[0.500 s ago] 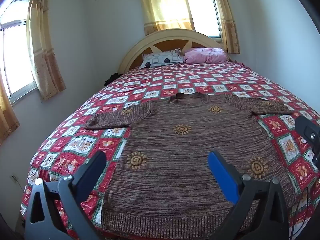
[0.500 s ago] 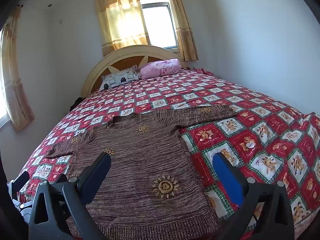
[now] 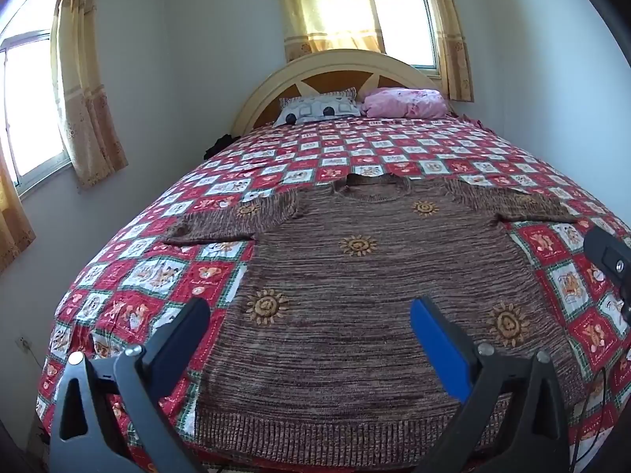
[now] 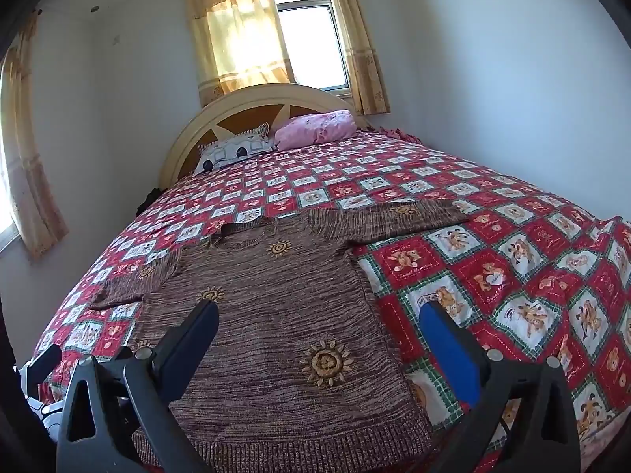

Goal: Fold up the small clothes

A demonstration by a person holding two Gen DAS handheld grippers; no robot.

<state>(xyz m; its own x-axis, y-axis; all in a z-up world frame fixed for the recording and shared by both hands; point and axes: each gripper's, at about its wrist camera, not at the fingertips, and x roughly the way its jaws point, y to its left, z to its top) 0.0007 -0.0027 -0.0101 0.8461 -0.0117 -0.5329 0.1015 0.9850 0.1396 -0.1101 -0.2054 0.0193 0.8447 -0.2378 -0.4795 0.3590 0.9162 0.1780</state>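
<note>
A brown knitted sweater (image 3: 366, 276) with orange sun motifs lies flat on the bed, sleeves spread, hem toward me. It also shows in the right wrist view (image 4: 276, 315). My left gripper (image 3: 311, 315) is open and empty, hovering above the hem's left part. My right gripper (image 4: 319, 323) is open and empty, above the sweater's lower right corner. The right gripper's body (image 3: 607, 256) shows at the right edge of the left wrist view.
The bed is covered by a red and white patchwork quilt (image 3: 177, 276). A patterned pillow (image 3: 319, 108) and a pink pillow (image 3: 402, 102) lie at the headboard (image 3: 339, 67). Walls and curtained windows surround the bed.
Both grippers have barely moved; the views are almost the same. The sweater has not moved.
</note>
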